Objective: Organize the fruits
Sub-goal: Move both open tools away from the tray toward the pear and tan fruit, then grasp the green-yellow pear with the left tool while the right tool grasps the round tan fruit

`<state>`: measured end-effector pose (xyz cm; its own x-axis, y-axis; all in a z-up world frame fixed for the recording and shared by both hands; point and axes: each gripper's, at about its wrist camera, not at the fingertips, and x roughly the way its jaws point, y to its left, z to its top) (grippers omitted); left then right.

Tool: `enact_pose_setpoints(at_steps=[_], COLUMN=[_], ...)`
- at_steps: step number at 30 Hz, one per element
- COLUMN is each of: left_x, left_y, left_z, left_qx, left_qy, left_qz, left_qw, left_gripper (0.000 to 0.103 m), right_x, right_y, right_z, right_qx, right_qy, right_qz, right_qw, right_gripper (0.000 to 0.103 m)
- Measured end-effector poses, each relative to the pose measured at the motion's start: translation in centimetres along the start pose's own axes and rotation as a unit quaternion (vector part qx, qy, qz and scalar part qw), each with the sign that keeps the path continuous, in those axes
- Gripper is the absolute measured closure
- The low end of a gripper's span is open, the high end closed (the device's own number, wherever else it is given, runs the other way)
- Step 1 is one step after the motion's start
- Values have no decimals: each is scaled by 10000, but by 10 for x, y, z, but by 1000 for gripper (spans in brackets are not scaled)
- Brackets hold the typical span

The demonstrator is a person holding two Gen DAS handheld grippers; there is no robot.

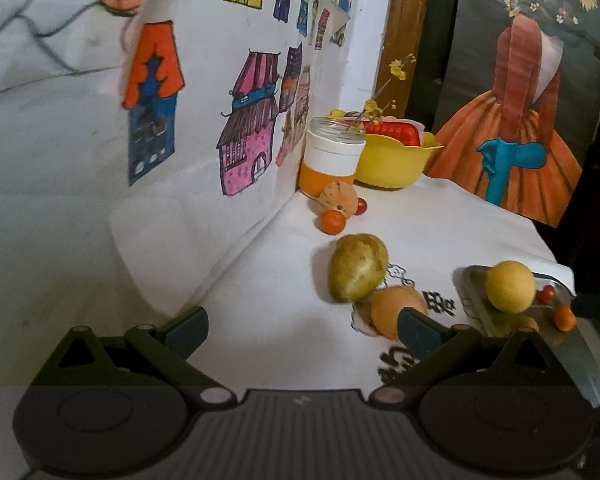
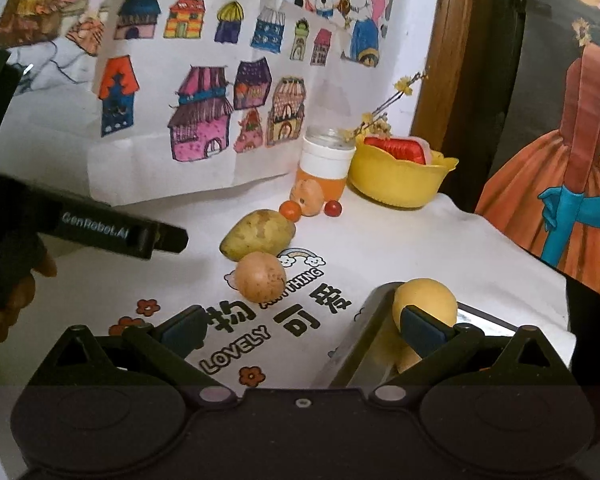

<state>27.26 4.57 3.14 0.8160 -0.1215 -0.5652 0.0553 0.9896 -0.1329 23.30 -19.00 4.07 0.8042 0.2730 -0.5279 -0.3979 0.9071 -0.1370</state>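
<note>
A green-yellow mango (image 1: 358, 267) lies on the white printed cloth, touching a round orange fruit (image 1: 396, 312) just in front of it. My left gripper (image 1: 304, 330) is open and empty, its right finger beside the orange fruit. A yellow round fruit (image 1: 510, 287) sits in a metal tray (image 1: 476, 296) with two small tomatoes (image 1: 563, 317). In the right wrist view my right gripper (image 2: 304, 330) is open and empty over the tray's (image 2: 360, 340) near edge, its right finger in front of the yellow fruit (image 2: 426, 300). The mango (image 2: 260, 234) and orange fruit (image 2: 260, 276) lie ahead of it to the left.
At the back stand a glass jar (image 1: 332, 156) and a yellow bowl (image 1: 394, 164) holding something red. A peach-coloured fruit (image 1: 337, 199) and two small tomatoes (image 1: 333, 222) lie before the jar. Paper drawings cover the wall on the left. A hand (image 2: 4, 292) holds the left gripper.
</note>
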Motion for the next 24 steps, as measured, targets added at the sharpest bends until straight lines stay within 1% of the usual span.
enact_pose_setpoints(at_steps=[5, 10, 14, 19, 24], left_x=[15, 31, 45, 64, 76], left_y=[-4, -4, -6, -8, -13], left_z=[13, 23, 27, 30, 30], left_qx=[117, -81, -132, -149, -52], left_qy=[-93, -77, -10, 205, 339], left_qz=[-2, -343, -457, -445, -315], left_qw=[9999, 9994, 9989, 9987, 9989], left_gripper=[0, 0, 0, 0, 0], right_x=[18, 42, 59, 68, 75], right_y=[-2, 0, 3, 2, -2], right_z=[1, 2, 3, 6, 8], right_qx=[-51, -196, -225, -103, 88], right_qy=[112, 331, 476, 494, 563], right_qz=[80, 295, 534, 700, 865], right_qw=[9999, 9988, 9972, 9963, 9946], right_gripper=[1, 1, 1, 1, 1])
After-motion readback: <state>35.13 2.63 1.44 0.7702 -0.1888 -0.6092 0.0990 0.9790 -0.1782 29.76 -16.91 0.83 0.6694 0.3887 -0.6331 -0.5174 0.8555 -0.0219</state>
